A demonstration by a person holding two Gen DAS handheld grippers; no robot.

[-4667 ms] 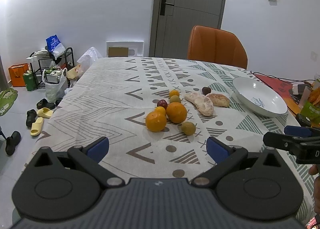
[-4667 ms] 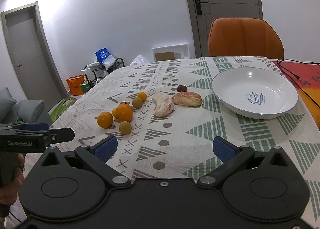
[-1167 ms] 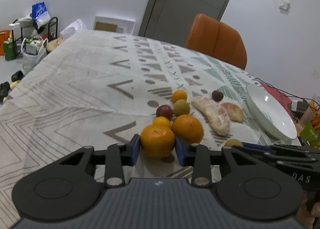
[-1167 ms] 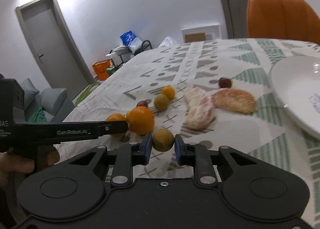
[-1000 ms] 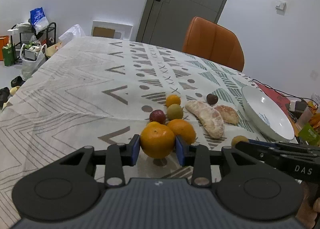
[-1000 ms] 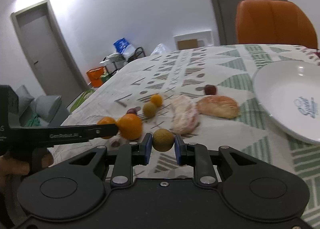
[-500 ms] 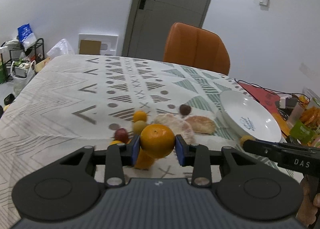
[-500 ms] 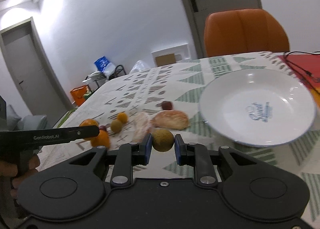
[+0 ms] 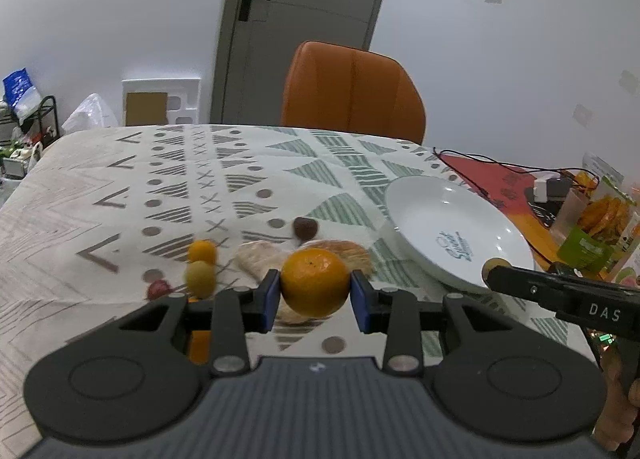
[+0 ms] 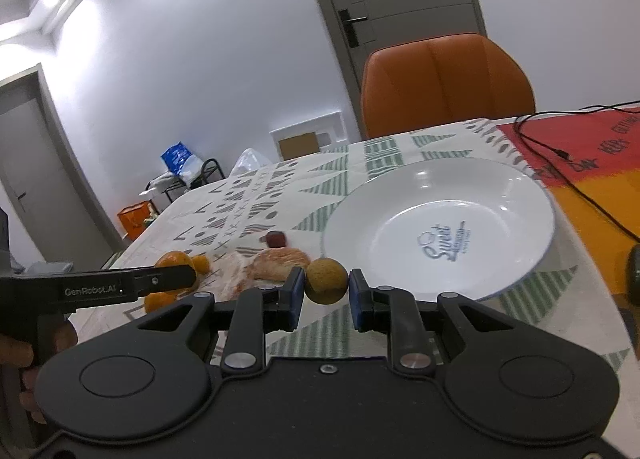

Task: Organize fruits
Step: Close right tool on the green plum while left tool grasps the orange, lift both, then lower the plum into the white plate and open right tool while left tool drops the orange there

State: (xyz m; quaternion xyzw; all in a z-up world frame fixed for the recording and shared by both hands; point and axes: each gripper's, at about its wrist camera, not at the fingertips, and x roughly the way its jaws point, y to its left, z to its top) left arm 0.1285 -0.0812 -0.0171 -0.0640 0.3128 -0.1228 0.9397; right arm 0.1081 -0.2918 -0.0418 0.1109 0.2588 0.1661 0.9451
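At frame centre, left tongs (image 9: pixel 315 295) clenched on orange (image 9: pixel 314 283); right tongs (image 10: pixel 325 291) clenched on brownish-green fruit (image 10: pixel 326 280), short of white plate (image 10: pixel 532 187) at right. Risk: round fruit rolling off shallow rim, tongs colliding.

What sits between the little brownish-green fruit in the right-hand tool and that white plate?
Nothing visible. The right gripper holds the small brownish-green fruit lifted beside the near rim of the white plate, whose bowl is empty. The peeled citrus pieces and the left gripper lie off to the left, outside that path.
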